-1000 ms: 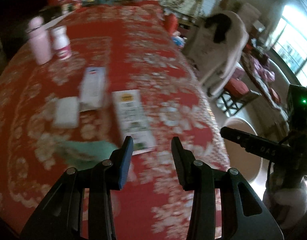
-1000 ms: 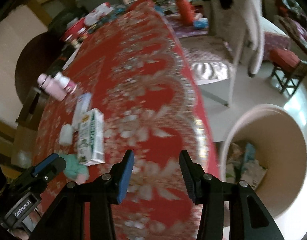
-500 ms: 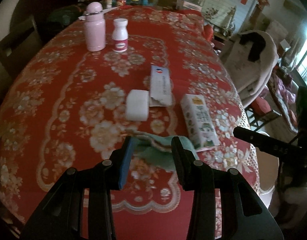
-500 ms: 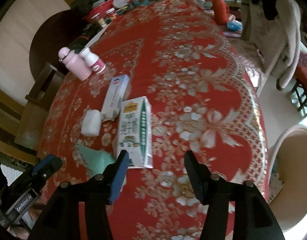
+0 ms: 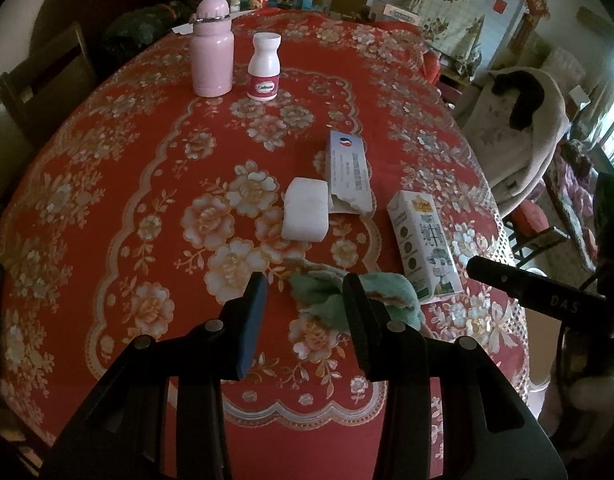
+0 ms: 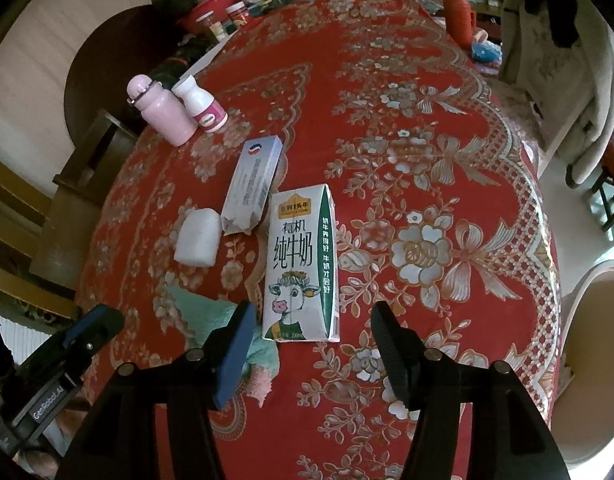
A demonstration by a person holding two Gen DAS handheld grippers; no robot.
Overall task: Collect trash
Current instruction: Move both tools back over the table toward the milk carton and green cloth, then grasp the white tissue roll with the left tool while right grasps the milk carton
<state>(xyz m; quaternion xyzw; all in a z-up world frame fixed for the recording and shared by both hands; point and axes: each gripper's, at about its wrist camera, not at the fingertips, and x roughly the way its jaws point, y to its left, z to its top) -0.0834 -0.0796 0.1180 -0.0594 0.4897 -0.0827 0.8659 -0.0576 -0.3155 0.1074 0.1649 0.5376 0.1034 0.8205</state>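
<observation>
On the red floral tablecloth (image 5: 127, 184) lie a milk carton (image 5: 425, 246) (image 6: 301, 264), a torn white-and-blue box (image 5: 349, 174) (image 6: 253, 184), a white foam block (image 5: 305, 215) (image 6: 199, 236) and a crumpled green cloth (image 5: 327, 292) (image 6: 199, 312). My left gripper (image 5: 305, 318) is open, hovering just above the green cloth. My right gripper (image 6: 311, 354) is open, just in front of the near end of the milk carton. Both are empty.
A pink flask (image 5: 211, 54) (image 6: 161, 110) and a white pill bottle (image 5: 265, 68) (image 6: 203, 108) stand further back. A pale round bin (image 6: 591, 368) stands on the floor right of the table. A chair draped with a pale coat (image 6: 563, 40) is beyond. Clutter sits at the table's far end.
Both grippers swung left from the table's right edge toward the trash and drew closer. The right gripper's jaws have opened wider.
</observation>
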